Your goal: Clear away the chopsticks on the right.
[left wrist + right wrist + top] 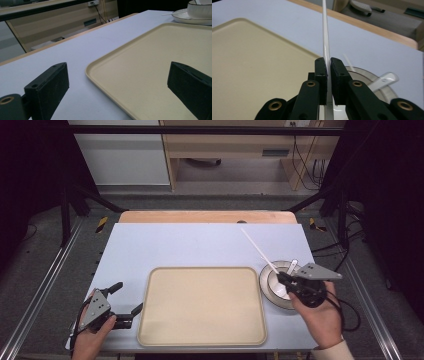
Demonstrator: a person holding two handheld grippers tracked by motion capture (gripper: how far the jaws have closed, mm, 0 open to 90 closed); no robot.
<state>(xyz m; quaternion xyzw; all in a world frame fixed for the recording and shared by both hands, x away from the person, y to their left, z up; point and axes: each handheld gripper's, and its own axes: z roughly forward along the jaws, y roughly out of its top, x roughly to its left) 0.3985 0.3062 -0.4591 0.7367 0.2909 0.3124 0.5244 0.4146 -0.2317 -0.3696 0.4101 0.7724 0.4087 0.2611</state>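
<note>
My right gripper (281, 277) (328, 67) is shut on a long white chopstick (257, 249) (325, 30), which slants up and away to the left from the jaws. The gripper hovers over a white bowl (278, 285) that sits on a grey-rimmed plate (264, 282) (367, 75) at the tray's right. A white spoon (292, 266) (387, 78) leans in the bowl. My left gripper (129, 296) (120, 85) rests open at the left edge of the beige tray (200, 305) (150, 62), with nothing between its jaws.
The tray lies bare in the middle of the pale table (175, 245). In the left gripper view the bowl (200, 10) and plate (182, 17) stand beyond the tray's far corner. A wooden edge (200, 216) runs along the table's back.
</note>
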